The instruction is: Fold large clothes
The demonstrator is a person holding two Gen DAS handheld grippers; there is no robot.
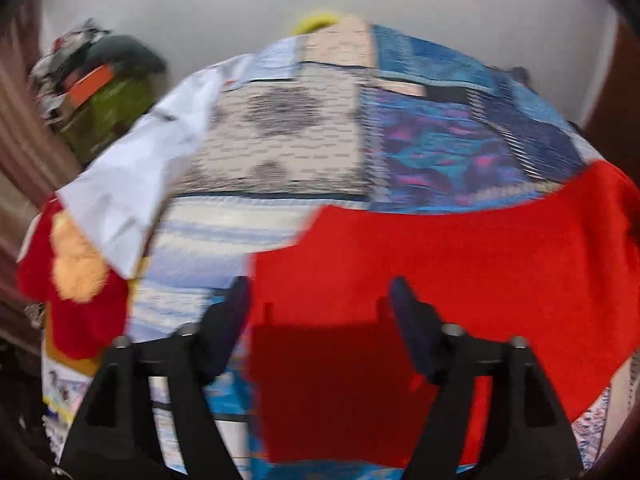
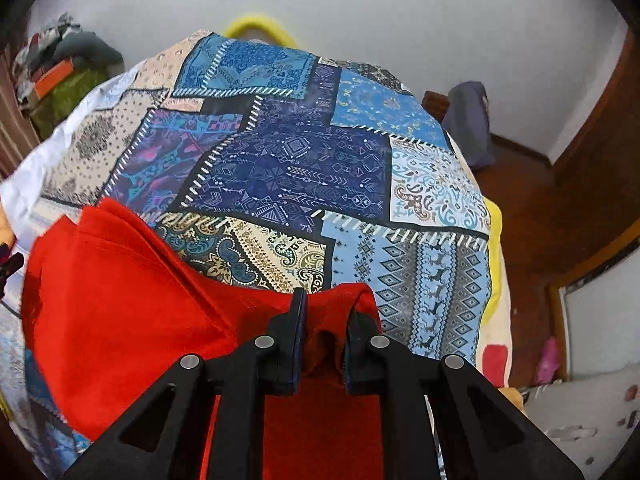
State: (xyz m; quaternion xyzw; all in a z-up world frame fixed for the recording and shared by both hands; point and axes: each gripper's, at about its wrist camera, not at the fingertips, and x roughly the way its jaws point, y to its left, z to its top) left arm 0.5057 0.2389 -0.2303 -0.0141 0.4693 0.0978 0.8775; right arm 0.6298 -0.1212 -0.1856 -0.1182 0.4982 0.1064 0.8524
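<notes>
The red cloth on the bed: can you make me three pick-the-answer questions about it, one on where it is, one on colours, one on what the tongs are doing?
1. Where does the red cloth lie?
A. on the patchwork bedspread
B. on the wooden floor
C. on a hanger

2. What colour is the cloth left of the red one, in the left wrist view?
A. green
B. white
C. black

3. What are the right tongs doing?
A. standing wide open
B. gripping a shoe
C. pinching the red cloth

Answers:
1. A, patterned spread shows all round it.
2. B, the white cloth lies there.
3. C, red fabric bunches between the closed tongs.
</notes>
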